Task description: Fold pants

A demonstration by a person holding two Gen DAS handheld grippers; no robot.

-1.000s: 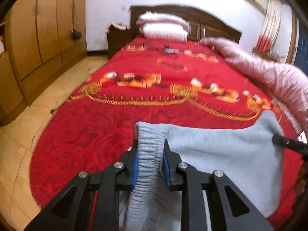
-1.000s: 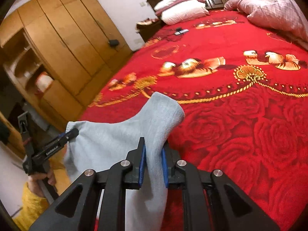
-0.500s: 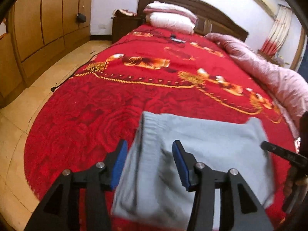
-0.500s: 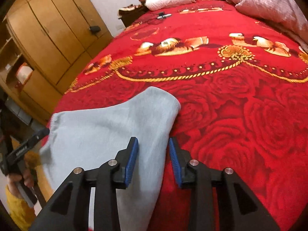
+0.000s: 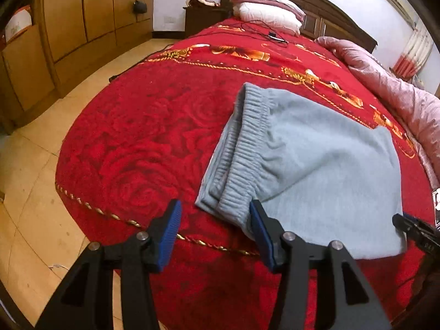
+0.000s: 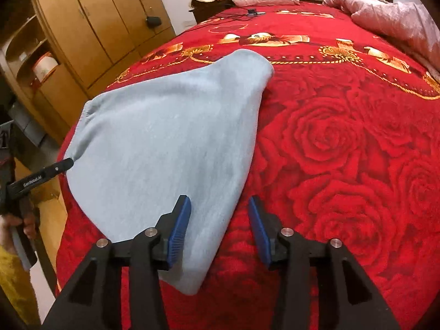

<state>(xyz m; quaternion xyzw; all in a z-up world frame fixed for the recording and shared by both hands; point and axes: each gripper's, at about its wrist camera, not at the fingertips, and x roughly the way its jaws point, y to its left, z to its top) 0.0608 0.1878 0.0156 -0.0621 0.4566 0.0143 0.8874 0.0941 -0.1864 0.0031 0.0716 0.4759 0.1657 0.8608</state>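
While both tools are held low over the foot of the bed, the grey pants (image 5: 316, 165) are seen lying folded into a compact bundle on the red rose-patterned bedspread (image 5: 154, 137), close to its gold-corded edge. The elastic waistband (image 5: 247, 148) is turned toward the left side of the bundle, with several layered edges stacked beside it.

The left gripper (image 5: 214, 228) is spread wide, its blue-padded jaws well apart and nothing held between them; the near left corner of the pants is seen just ahead of the gap, and the right-hand pad appears to be right at the fabric edge, though contact cannot be confirmed. The right gripper (image 6: 220, 225) is likewise spread wide and empty; from its view the near right corner of the pants (image 6: 170, 143) is seen reaching down under its left jaw, with bare bedspread (image 6: 343, 151) under the other.

At the left edge of the right wrist view, the other tool's black finger is seen beside the far corner of the bundle, with a hand (image 6: 11, 228) and a yellow sleeve (image 6: 13, 283) below it. Pillows (image 5: 266, 11) are stacked at the headboard, a pink quilt (image 5: 390, 93) is bunched along the far side, and wooden wardrobes (image 5: 82, 16) are seen across the tiled floor (image 5: 30, 192).
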